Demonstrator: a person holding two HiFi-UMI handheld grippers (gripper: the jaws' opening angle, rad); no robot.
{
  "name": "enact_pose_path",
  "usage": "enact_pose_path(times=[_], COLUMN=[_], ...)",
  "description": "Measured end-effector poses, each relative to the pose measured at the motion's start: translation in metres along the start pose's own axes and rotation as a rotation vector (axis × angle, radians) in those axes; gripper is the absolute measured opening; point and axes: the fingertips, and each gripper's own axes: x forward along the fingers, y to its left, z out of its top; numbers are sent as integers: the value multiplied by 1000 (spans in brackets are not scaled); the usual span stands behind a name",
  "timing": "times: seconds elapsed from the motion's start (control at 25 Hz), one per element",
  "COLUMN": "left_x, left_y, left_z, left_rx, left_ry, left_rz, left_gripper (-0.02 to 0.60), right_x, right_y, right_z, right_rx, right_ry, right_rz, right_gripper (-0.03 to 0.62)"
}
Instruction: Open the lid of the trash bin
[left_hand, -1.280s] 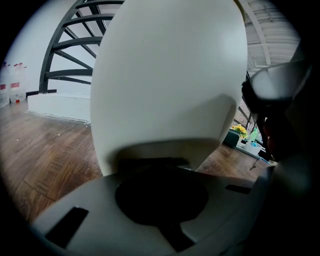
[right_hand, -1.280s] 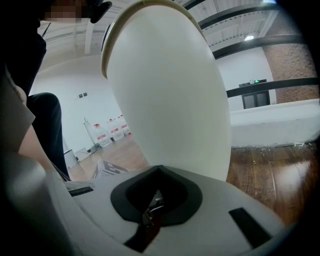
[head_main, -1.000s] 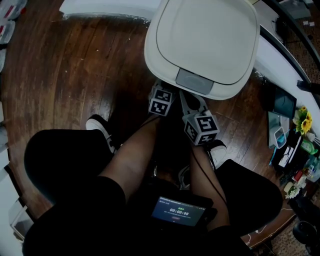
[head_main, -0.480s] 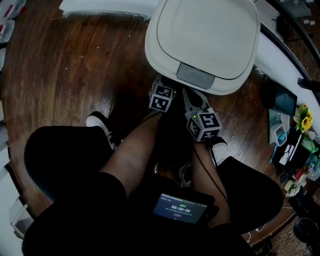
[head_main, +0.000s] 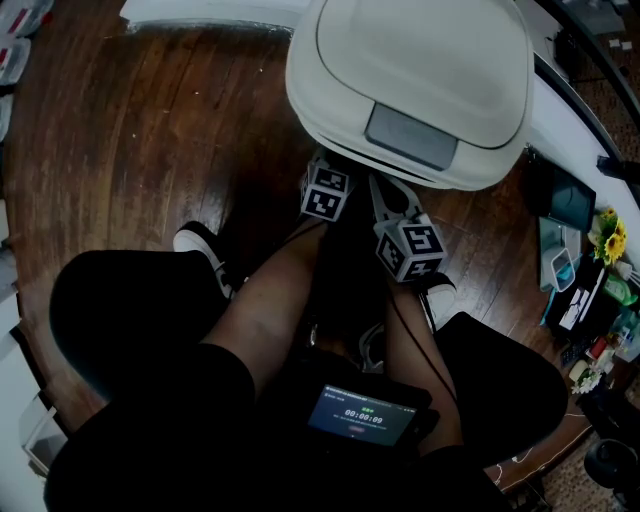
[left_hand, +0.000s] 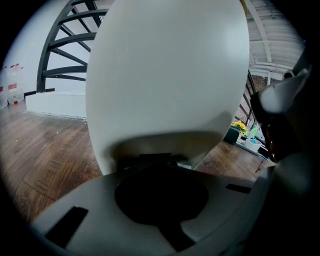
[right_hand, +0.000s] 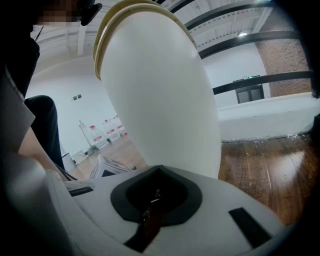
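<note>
Left tool (left_hand: 160, 172) has its jaws closed together with nothing between them. It is pointed at the lower front of the trash bin (head_main: 410, 90), whose pale rounded wall fills most of the left gripper view. Just past the tips I see a dark piece (left_hand: 152, 161) low at the bin's foot. I can't make out what it is or whether the tool touches it.

The right tool (right_hand: 157, 192) is also closed on nothing, its two jaws meeting along a seam. It is aimed at the same bin from slightly to one side.

From the head view, both tools sit side by side just in front of the bin. The left marker cube (head_main: 325, 193) is tucked under the overhanging front edge, and the right marker cube (head_main: 410, 250) is a little nearer to me.

The lid (head_main: 420, 60) lies on top of the bin, with a grey rectangular panel (head_main: 412, 136) at its front edge. In the right gripper view two cream rims run close together near the top. I cannot tell whether the lid is lifted at all.

The bin stands on a dark wooden floor (head_main: 150, 130), close to a white curved ledge (head_main: 560, 120). The person's legs frame the tools, with a left shoe (head_main: 200, 250) and a right shoe (head_main: 437, 297) planted on the floor. A small lit screen (head_main: 360, 418) sits at the lap. Yellow flowers (head_main: 607, 243) show at the far right, well apart from the bin.
</note>
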Motion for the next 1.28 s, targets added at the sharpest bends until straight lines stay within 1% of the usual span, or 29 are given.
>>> enact_pose_path(times=[0.24, 0.32, 0.4, 0.64, 0.8, 1.04, 1.28], left_x=[0, 0, 0, 4, 5, 9, 9], left_y=[2, 3, 3, 4, 4, 4, 5], left_z=[-5, -5, -3, -7, -7, -8, -7], left_rx=[25, 29, 24, 13, 29, 12, 16], left_ry=[36, 43, 45, 64, 71, 115, 112], left_rz=[16, 20, 25, 23, 24, 36, 38], left_gripper=[12, 12, 12, 12, 12, 9, 9], right_x=[-1, -2, -2, -1, -2, -1, 2], right_y=[-5, -8, -9, -10, -11, -14, -14], right_z=[3, 1, 0, 2, 1, 3, 2], right_rx=[-5, 13, 33, 41, 43, 50, 57], right_ry=[-12, -11, -11, -14, -12, -20, -15], right_rz=[-8, -14, -24, -28, -29, -29, -31], right_gripper=[29, 29, 29, 29, 29, 29, 29])
